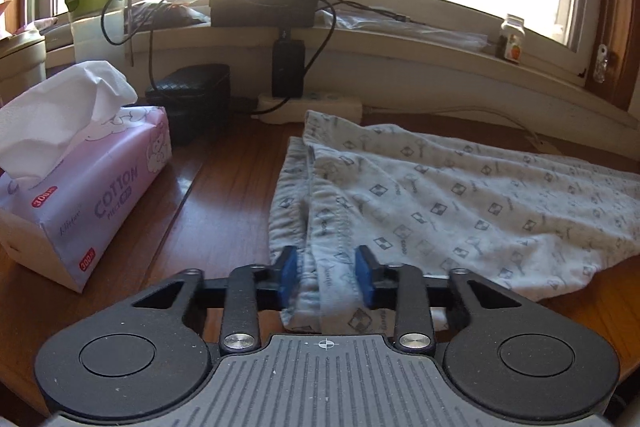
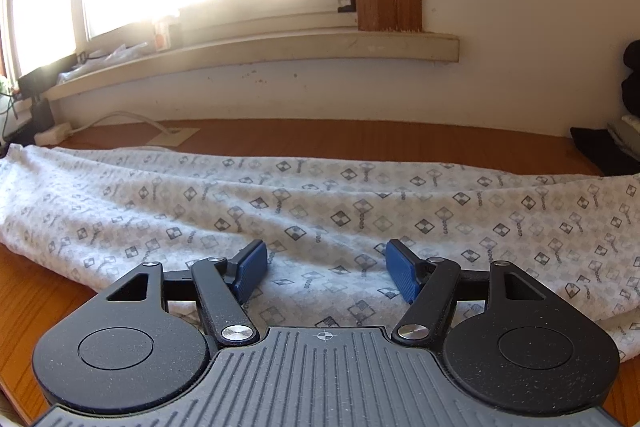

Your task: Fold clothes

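Note:
A pale garment [image 1: 440, 195] printed with small grey diamonds lies spread across the wooden table [image 1: 224, 211]. Its seamed, folded left end runs toward me. My left gripper [image 1: 327, 275] sits low at that near left end. Its blue pads [image 1: 289, 273] stand close together, and a bunched fold of the fabric fills the gap between them. In the right wrist view the same garment [image 2: 320, 203] stretches from side to side. My right gripper [image 2: 326, 273] hovers over its near edge with the jaws wide apart, and the cloth lies flat under them, untouched.
A purple tissue pack [image 1: 80, 183] stands left of the garment. Behind it are a black case [image 1: 192, 99], a white power strip [image 1: 312, 105] with a black adapter and cables, and a green-lidded bottle [image 1: 94, 11]. A windowsill [image 2: 256, 55] and wall bound the far side.

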